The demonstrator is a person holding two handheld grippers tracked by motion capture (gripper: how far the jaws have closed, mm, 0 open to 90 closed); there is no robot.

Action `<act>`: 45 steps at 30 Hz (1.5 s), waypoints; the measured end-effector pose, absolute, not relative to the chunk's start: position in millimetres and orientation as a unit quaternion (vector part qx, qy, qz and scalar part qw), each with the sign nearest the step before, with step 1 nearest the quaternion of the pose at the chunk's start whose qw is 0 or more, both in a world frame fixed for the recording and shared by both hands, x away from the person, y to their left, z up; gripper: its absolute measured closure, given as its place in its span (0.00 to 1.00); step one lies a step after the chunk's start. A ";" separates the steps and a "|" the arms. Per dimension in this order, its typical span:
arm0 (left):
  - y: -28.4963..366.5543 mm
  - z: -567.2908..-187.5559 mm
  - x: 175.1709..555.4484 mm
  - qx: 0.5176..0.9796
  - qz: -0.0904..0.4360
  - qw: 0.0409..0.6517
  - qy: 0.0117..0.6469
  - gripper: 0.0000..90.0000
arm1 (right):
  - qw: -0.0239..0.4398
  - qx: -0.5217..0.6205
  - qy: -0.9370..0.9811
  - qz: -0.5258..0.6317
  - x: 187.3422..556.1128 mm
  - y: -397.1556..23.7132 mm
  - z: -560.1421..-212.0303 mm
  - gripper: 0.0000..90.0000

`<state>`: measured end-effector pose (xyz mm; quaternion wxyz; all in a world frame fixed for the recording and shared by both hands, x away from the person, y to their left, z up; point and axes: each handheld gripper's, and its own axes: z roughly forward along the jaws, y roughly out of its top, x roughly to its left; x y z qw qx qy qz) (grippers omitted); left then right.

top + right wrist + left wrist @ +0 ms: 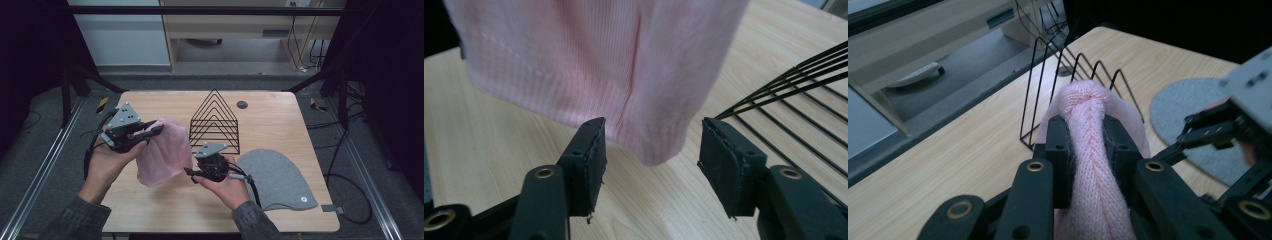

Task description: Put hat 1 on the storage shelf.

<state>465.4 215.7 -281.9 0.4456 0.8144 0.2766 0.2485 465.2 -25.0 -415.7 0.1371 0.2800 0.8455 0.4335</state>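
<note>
Knitwear is hanging above the wooden bench (150,202): a pink knitted hat (165,152) is dangling from the left gripper (150,131), lifted off the surface over the bench's left-middle area. In the left gripper view, the black fingers (1058,150) of that gripper are pinching a bunched ridge of the pink knit between them, with the fabric bulging out above and below the grip. The person's left hand (107,162) is holding that gripper from below, a grey three-cornered plate sitting on top of it.

The right gripper (192,173) is sitting low, just beside the hat's lower right edge, held in the right hand (225,185). In the right gripper view, its fingers (589,155) are standing spread wide, with the hat's hem hanging in front of the gap between them; whether either finger is touching the cloth cannot be told.

A black wire rack (215,122) of triangular dividers is standing upright on the bench just beyond the hat and the right gripper. A grey knitted hat (280,177) is lying flat on the bench at the right, close to the right hand. A small dark round fitting (242,104) is showing in the bench top behind the rack.
</note>
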 end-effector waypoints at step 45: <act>202.6 -223.4 535.3 0.778 0.220 0.515 0.285 0.84 | 0.172 0.233 0.846 0.448 507.4 -93.5 -307.9 0.92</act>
